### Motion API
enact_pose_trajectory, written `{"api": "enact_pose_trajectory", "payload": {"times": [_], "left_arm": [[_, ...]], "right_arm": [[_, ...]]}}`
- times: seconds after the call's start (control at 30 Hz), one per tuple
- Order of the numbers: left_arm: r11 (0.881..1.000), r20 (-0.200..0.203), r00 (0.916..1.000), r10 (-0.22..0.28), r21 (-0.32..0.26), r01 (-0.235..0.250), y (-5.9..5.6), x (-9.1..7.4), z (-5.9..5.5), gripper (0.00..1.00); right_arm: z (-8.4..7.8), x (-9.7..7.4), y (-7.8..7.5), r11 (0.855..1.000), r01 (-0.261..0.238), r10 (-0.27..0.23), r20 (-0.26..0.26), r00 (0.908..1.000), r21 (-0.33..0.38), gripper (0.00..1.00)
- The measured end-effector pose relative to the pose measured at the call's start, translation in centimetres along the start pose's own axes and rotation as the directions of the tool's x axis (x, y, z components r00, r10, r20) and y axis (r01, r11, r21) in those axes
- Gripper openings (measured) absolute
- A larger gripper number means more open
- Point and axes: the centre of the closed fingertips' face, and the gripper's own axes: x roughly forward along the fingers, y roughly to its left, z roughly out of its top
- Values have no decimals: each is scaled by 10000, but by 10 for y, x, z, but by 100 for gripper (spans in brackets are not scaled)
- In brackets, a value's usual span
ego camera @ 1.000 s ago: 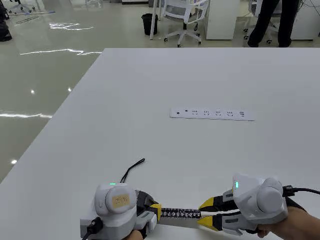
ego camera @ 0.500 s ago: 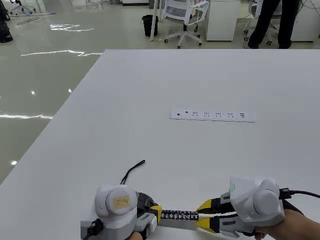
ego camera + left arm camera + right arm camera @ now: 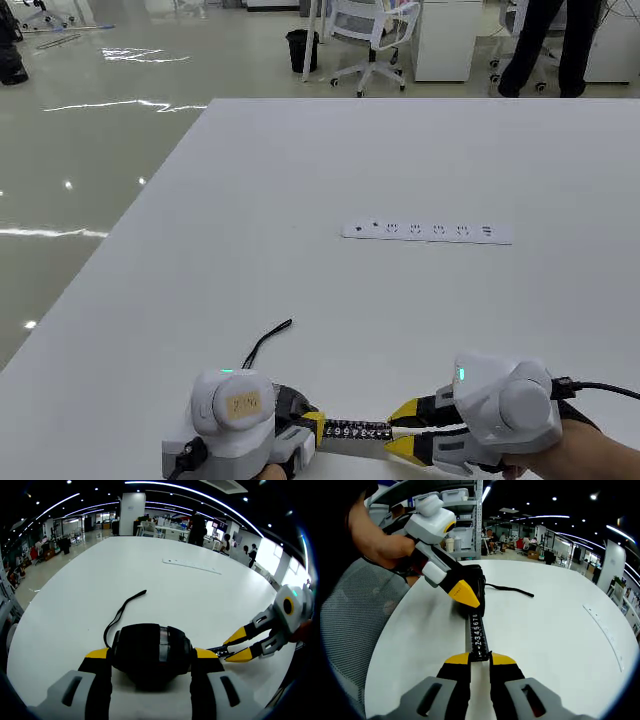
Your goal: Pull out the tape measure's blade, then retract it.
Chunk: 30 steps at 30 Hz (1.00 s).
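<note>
The tape measure (image 3: 150,650) sits at six o'clock in the head view, close to the near edge of the surface (image 3: 300,180). The left gripper (image 3: 303,432) has its jaws clenched on the black case from both sides. The right gripper (image 3: 480,659) has its jaws pinched on the free end of the blade (image 3: 476,630), which runs from the case toward three o'clock in the head view. Only a short length is out, with the printed numbers reaching about eight. The strap (image 3: 122,611) trails loose from the case toward eleven o'clock. A power strip (image 3: 427,230) lies well apart at one o'clock.

These pictures alone do not tell whether the blade is going out or in.

The main risk, as I judge it, is the thin blade slipping from the right jaws. The grip is narrow and near the tip, so a pull off the blade's line could free it, and the spring would snap it back hard into the case. The rounded case could also twist in the left jaws if the pull goes sideways, which would bend or kink the blade at the mouth. On the way back, letting go all at once would cause the same whip. The right gripper should walk the blade in instead.
</note>
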Motion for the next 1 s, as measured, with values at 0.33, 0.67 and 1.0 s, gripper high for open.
{"api": "enact_pose_trajectory", "payload": {"times": [0.33,0.67,1.0], "left_arm": [[10000,6,10000,-12,-13,12,0,-1,-1,59],[10000,-21,10000,-21,-10,21,1,-1,-1,59],[10000,-32,10000,-32,-7,32,2,-1,-1,59]], "right_arm": [[2,4,0,10000,11,-11,35,10000,32,13],[5,8,1,10000,24,-24,63,10000,46,13],[8,13,2,10000,32,-32,98,9999,42,13]]}}
